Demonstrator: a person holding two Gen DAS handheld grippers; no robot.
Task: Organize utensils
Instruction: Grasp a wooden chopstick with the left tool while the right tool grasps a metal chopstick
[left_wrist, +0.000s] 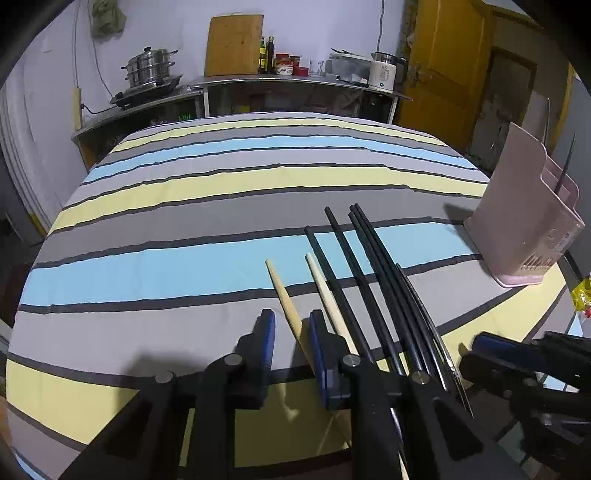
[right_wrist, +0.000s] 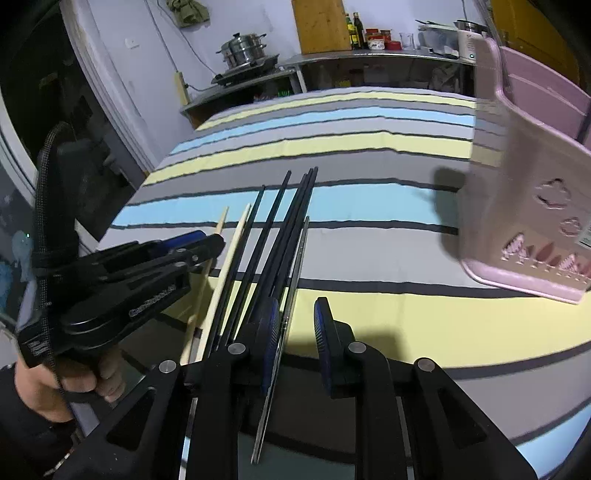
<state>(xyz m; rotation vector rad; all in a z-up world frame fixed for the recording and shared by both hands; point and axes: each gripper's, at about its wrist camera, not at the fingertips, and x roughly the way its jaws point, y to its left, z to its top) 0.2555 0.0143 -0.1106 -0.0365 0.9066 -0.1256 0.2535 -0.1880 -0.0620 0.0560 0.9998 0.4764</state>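
Several chopsticks lie side by side on the striped cloth: two pale wooden ones (left_wrist: 286, 299), several black ones (left_wrist: 369, 258) and a thin metal one (right_wrist: 295, 273). My left gripper (left_wrist: 291, 328) is open, its fingers either side of the left wooden chopstick. My right gripper (right_wrist: 297, 317) is open, with the metal chopstick beside its left finger (right_wrist: 271, 325). The pink utensil holder (left_wrist: 524, 221) stands at the right, also close in the right wrist view (right_wrist: 528, 206). The left gripper also shows in the right wrist view (right_wrist: 199, 243).
The striped cloth (left_wrist: 184, 221) covers the table. Behind it a steel counter (left_wrist: 295, 79) holds a steamer pot (left_wrist: 151, 68), a cutting board, bottles and a kettle. A yellow door (left_wrist: 447, 66) is at the back right.
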